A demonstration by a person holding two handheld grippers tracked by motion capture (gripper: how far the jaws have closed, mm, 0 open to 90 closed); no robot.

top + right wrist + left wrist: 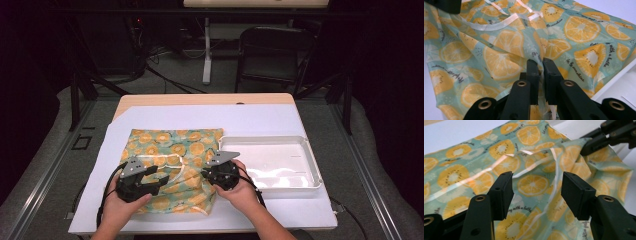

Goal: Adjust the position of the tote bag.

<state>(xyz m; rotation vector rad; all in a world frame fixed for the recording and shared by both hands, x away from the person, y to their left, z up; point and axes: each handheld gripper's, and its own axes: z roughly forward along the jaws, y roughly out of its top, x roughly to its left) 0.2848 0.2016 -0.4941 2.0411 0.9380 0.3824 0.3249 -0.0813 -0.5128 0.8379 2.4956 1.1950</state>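
Observation:
A teal cloth (172, 147) printed with orange slices lies rumpled on the white sheet, with a white ribbon trim (499, 23) across it. In the high view my left gripper (157, 176) hovers over the cloth's front left part. Its jaws stand wide apart (536, 192) just above the fabric (531, 182), and nothing is pinched between them. My right gripper (206, 172) is at the cloth's right edge, shut (541, 72) on a raised fold of the cloth (506, 57). The left gripper view shows that right gripper (587, 147) lifting the fold.
A white shallow tray (311, 160) sits right of the cloth, its near-left corner close to my right hand. The white sheet (210, 117) covers most of the wooden table (200, 99). A dark chair (272, 50) and a stand leg are beyond the table.

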